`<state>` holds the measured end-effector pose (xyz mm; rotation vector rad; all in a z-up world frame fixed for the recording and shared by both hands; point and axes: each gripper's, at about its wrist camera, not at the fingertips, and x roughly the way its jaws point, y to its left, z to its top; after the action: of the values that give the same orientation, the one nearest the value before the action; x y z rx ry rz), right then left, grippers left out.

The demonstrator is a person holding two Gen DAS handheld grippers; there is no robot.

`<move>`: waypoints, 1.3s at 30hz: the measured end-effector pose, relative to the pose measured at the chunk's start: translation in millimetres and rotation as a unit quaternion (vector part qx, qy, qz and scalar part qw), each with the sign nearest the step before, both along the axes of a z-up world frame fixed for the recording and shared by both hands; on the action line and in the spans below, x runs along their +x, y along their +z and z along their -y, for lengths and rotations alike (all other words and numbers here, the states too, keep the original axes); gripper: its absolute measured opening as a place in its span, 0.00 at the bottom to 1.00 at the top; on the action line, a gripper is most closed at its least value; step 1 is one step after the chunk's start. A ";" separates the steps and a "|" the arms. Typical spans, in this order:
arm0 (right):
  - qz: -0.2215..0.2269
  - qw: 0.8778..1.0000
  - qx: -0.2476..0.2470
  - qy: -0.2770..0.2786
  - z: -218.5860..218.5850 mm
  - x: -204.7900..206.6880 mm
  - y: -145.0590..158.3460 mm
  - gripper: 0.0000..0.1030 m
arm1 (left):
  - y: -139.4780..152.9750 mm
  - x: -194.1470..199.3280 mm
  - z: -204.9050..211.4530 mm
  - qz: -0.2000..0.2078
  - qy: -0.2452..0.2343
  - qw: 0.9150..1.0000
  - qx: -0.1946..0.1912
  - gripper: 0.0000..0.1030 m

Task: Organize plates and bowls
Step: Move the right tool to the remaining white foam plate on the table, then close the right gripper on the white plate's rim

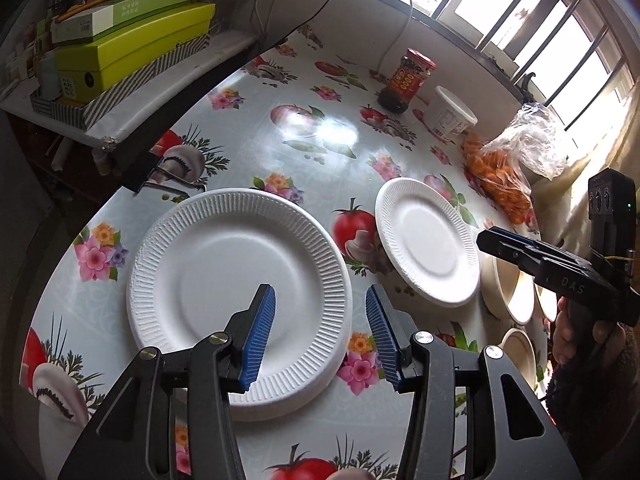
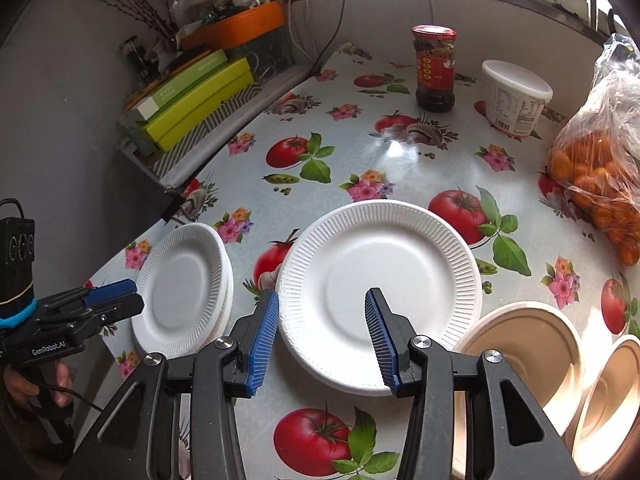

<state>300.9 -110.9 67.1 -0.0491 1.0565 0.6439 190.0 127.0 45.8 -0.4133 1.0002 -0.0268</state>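
A stack of white foam plates [image 1: 240,292] lies on the left of the table; it also shows in the right wrist view [image 2: 184,292]. A single white plate [image 1: 428,240] lies to its right, large in the right wrist view [image 2: 380,296]. Beige bowls [image 2: 532,356] [image 1: 512,292] sit at the right. My left gripper [image 1: 320,336] is open and empty, hovering over the stack's right rim. My right gripper [image 2: 322,340] is open and empty, over the single plate's near left edge; it shows from the side in the left wrist view [image 1: 492,240].
A red-lidded sauce jar [image 2: 434,68], a white tub [image 2: 516,96] and a bag of oranges [image 2: 600,176] stand at the table's back and right. Green boxes [image 2: 192,100] sit on a shelf to the left. The floral tablecloth [image 2: 360,152] lies between.
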 end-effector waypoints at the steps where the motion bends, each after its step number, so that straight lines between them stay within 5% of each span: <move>1: -0.002 1.000 -0.002 -0.004 4.5 5.2 -2.3 0.43 | -0.6 3.7 4.3 -0.001 0.000 1.000 0.001 0.47; 16: -0.023 0.998 -0.025 -0.044 47.4 90.2 -28.6 0.43 | -25.4 57.2 61.3 -0.033 -0.030 0.999 -0.019 0.47; 30: -0.066 0.997 -0.016 -0.034 55.6 114.0 -57.5 0.41 | -39.3 75.4 69.8 -0.047 -0.031 0.998 -0.035 0.47; 39: -0.086 0.996 -0.004 -0.030 58.5 116.7 -66.6 0.31 | -44.1 77.5 67.7 -0.050 -0.027 0.997 -0.048 0.47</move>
<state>417.6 -169.4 0.5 0.0314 1.2227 0.5979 267.5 59.3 1.7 -0.4791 1.1106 -0.1038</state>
